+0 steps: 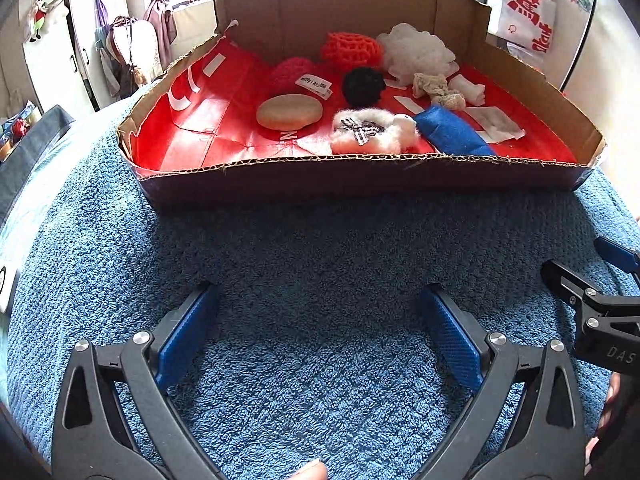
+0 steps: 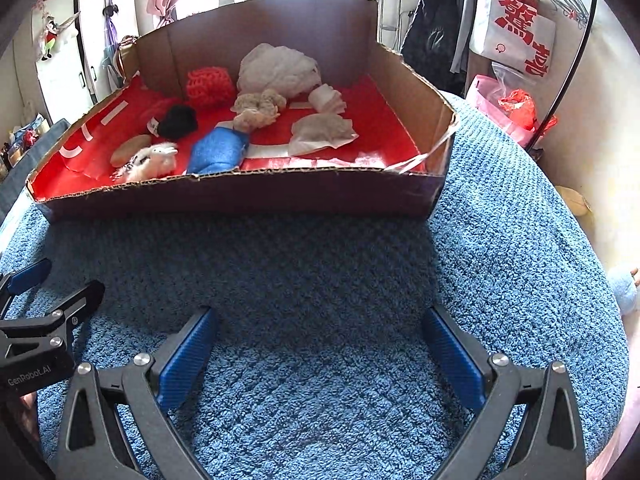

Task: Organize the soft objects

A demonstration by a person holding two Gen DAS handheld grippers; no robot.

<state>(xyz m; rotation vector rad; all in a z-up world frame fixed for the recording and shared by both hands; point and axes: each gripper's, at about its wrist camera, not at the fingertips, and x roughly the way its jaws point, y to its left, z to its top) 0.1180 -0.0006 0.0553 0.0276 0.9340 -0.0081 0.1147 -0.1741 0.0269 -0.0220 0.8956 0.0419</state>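
Note:
A shallow cardboard box (image 1: 360,176) with a red lining stands on a blue towel (image 1: 320,260). In it lie several soft things: a tan round pad (image 1: 289,111), a black pompom (image 1: 363,86), an orange knit piece (image 1: 350,49), a white fluffy ball (image 1: 418,50), a white furry toy (image 1: 372,130) and a blue cloth roll (image 1: 454,130). The box also shows in the right wrist view (image 2: 240,196). My left gripper (image 1: 320,304) is open and empty above the towel, in front of the box. My right gripper (image 2: 320,328) is open and empty beside it.
A white paper tissue (image 2: 322,134) and a beige crocheted piece (image 2: 258,108) lie in the box's right half. A white cabinet (image 2: 64,68) stands at the left. A white bag with red characters (image 2: 516,36) and a pink bag (image 2: 504,108) are at the right.

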